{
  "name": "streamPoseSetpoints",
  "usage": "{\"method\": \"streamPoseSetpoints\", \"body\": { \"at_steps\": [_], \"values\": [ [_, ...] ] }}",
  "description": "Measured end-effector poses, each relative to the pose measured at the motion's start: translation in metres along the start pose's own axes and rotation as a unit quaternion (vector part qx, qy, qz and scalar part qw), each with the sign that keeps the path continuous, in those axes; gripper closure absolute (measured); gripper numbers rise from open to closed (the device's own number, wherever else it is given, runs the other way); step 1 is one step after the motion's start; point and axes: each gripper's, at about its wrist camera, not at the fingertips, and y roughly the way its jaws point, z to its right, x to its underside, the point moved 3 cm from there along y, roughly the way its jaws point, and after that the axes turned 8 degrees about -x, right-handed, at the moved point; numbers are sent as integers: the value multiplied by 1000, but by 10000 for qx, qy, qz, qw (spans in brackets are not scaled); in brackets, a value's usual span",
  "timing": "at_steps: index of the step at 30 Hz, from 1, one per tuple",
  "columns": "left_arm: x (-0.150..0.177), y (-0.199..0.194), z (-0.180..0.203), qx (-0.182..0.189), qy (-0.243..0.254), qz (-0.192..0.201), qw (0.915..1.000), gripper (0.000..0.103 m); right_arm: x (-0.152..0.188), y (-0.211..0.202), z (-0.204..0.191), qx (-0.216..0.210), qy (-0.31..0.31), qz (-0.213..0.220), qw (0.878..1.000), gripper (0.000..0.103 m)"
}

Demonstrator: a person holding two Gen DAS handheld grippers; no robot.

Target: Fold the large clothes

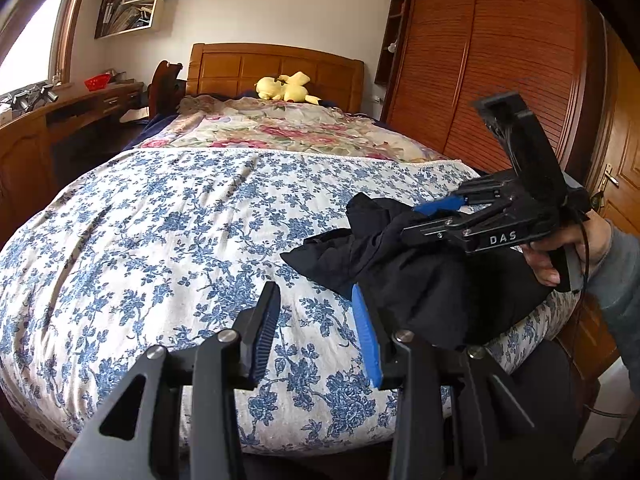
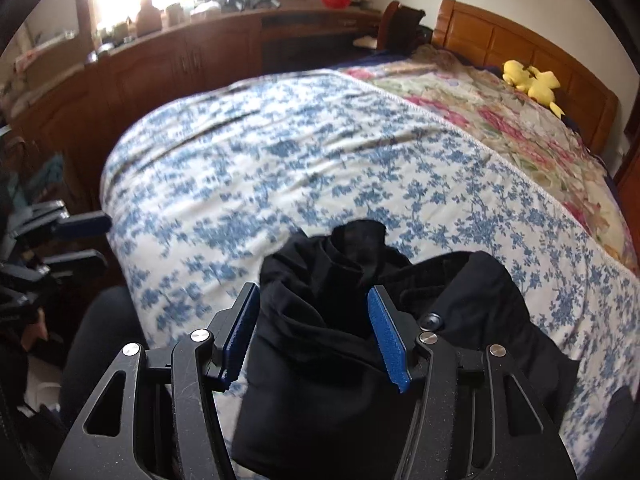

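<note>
A crumpled black garment [image 1: 404, 280] lies bunched at the near right corner of the bed, on the blue-flowered bedspread [image 1: 168, 240]. My left gripper [image 1: 316, 332] is open just left of the heap, with only bedspread between its fingers; its blue pad [image 1: 366, 340] is at the cloth's edge. A hand at the right holds my right gripper [image 1: 440, 216] over the heap. In the right wrist view, the right gripper [image 2: 314, 338] stands open around a raised fold of the black garment [image 2: 320, 320]; its pads do not press it. The left gripper [image 2: 88, 240] shows at the left edge.
A pink-flowered quilt [image 1: 280, 128] covers the far half of the bed, with a yellow plush toy [image 1: 286, 88] by the wooden headboard [image 1: 276, 64]. A wardrobe [image 1: 480, 60] stands on the right; a desk [image 1: 60, 112] and a chair [image 1: 164, 84] stand on the left.
</note>
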Motion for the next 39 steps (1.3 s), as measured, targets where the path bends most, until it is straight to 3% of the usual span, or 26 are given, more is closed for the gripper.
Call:
{"method": "streamPoseSetpoints", "body": {
  "at_steps": [3, 7, 13, 16, 19, 25, 29, 35, 38, 39],
  "values": [
    [0, 2, 5, 21, 19, -13, 10000, 67, 10, 1, 1, -179, -171, -158, 9996, 86],
    [0, 6, 13, 73, 54, -48, 9999, 67, 25, -27, 8, 10, -153, 260, 9995, 96],
    [-4, 12, 40, 249, 245, -77, 9994, 67, 58, -106, 35, 600, 211, 1212, 9906, 98],
    [-5, 16, 54, 352, 327, -89, 9988, 67, 92, -158, 59, 1137, 519, 1857, 9746, 98],
    [-8, 17, 69, 453, 417, -54, 9981, 67, 125, -187, 81, 1588, 874, 2053, 9618, 98],
    [-10, 18, 92, 610, 556, -37, 9966, 67, 215, -204, 111, 2159, 1725, 1871, 9427, 99],
    [-11, 25, 106, 665, 665, -97, 9955, 67, 271, -184, 120, 2211, 2273, 1472, 9369, 99],
    [-10, 26, 122, 756, 747, -106, 9943, 67, 280, -165, 117, 2081, 2408, 1236, 9399, 99],
    [-8, 25, 127, 784, 784, -113, 9938, 66, 275, -168, 117, 2081, 2451, 1210, 9391, 92],
    [-8, 26, 128, 789, 788, -116, 9937, 66, 274, -171, 116, 2121, 2463, 1225, 9378, 82]
  ]
}}
